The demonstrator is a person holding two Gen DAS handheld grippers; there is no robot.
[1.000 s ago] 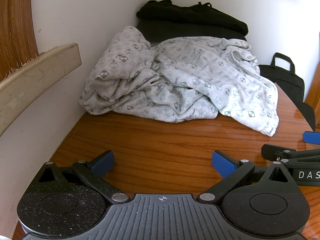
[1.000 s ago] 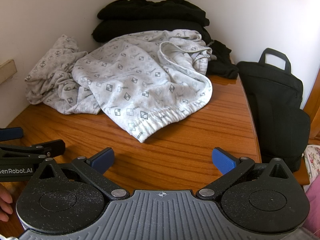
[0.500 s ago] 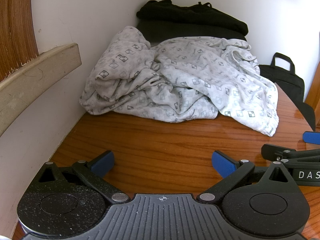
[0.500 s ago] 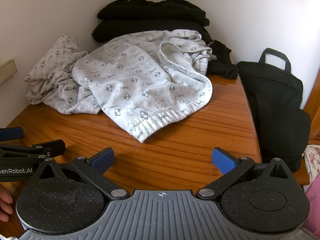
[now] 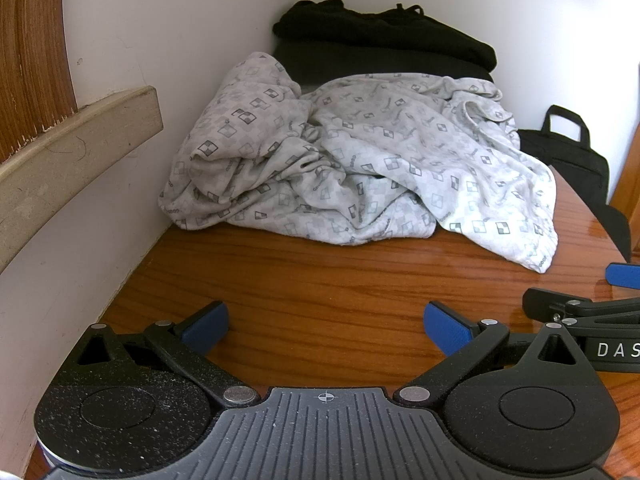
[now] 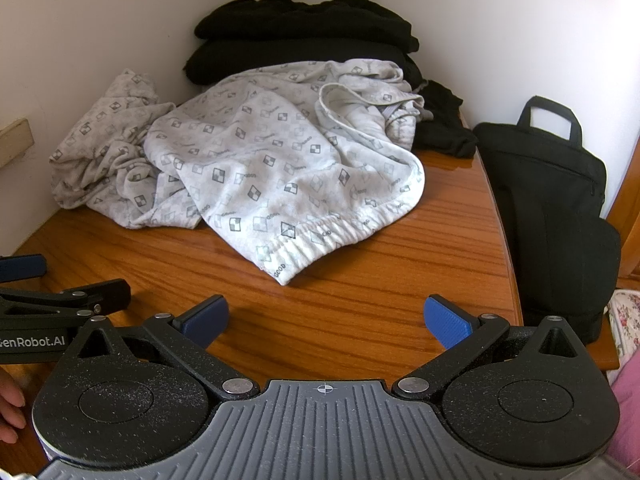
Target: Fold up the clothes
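Two grippers hover over the wooden worktop [image 6: 360, 300] short of the crumpled white patterned garment [image 6: 256, 168]: left gripper [image 5: 326, 320] and right gripper [image 6: 326, 318], both with jaws spread wide and empty. Behind the garment sits a black clothes stack [image 6: 304, 40]; right of it, a black bag [image 6: 552, 208].

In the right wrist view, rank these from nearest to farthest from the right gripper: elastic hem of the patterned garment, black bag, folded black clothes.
From the right gripper:
1. Elastic hem of the patterned garment, straight ahead on the table.
2. Black bag, off the table's right edge.
3. Folded black clothes, stacked in the far corner.
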